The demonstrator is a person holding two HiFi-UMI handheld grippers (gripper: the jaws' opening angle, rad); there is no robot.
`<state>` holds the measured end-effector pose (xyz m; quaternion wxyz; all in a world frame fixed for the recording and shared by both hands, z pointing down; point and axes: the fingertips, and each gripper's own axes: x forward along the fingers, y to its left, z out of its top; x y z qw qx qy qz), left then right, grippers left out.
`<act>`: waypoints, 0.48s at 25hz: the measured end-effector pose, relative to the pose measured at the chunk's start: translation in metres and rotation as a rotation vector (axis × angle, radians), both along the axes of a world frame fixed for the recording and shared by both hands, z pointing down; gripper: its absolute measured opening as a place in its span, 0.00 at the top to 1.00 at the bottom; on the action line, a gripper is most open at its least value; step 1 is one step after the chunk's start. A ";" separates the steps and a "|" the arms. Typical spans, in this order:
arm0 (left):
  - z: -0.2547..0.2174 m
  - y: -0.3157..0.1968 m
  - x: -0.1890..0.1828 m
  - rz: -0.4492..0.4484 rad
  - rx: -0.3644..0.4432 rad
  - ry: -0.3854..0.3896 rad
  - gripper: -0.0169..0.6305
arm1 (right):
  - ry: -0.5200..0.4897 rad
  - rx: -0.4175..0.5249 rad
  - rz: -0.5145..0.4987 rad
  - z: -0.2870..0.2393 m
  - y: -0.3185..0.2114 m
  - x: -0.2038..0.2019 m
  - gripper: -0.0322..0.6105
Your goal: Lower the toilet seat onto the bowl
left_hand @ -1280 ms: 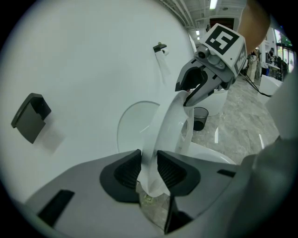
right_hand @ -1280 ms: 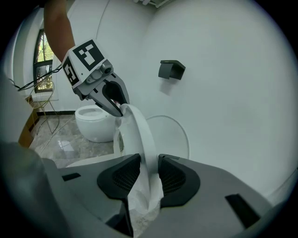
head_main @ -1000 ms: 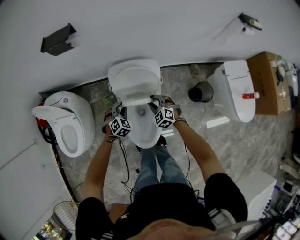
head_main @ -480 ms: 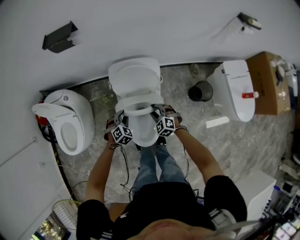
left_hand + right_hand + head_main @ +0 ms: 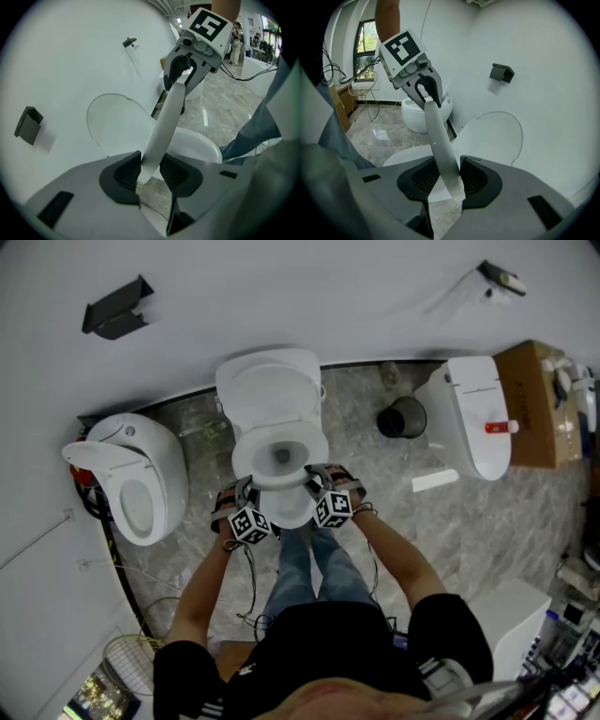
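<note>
The white toilet seat [image 5: 246, 460] lies almost flat over the bowl [image 5: 289, 514], while the lid [image 5: 270, 395] still leans back against the wall. My left gripper [image 5: 246, 493] grips the seat's front left rim and my right gripper [image 5: 317, 476] the front right rim. In the left gripper view the seat [image 5: 166, 117] runs edge-on between the pads of the left gripper [image 5: 150, 171] to the right gripper [image 5: 180, 70]. The right gripper view mirrors this: the seat [image 5: 438, 140] passes through the right gripper [image 5: 450, 180] to the left gripper [image 5: 426, 91]. Both pairs of jaws are opening, pads still touching the seat.
A second toilet [image 5: 131, 484] stands at the left and a third [image 5: 478, 413] at the right. Between stands a black bin [image 5: 403, 420], with a cardboard box [image 5: 539, 404] farther right. A black holder [image 5: 114, 317] hangs on the wall. Cables [image 5: 248, 587] trail beside the person's legs.
The seat has swung down from near upright to almost flat over the bowl. Both grippers came forward and down with it, toward the person.
</note>
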<state>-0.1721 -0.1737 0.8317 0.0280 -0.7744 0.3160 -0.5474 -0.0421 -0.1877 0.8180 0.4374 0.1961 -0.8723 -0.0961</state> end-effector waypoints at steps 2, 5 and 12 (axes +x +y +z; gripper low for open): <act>0.006 0.010 0.001 0.012 -0.016 -0.007 0.77 | 0.013 -0.012 -0.022 0.007 0.010 0.000 0.71; 0.013 0.023 0.002 0.032 -0.041 -0.021 0.76 | 0.035 -0.026 -0.052 0.016 0.024 0.001 0.70; 0.040 0.057 0.005 0.093 -0.067 -0.074 0.73 | 0.091 -0.044 -0.106 0.041 0.058 0.003 0.68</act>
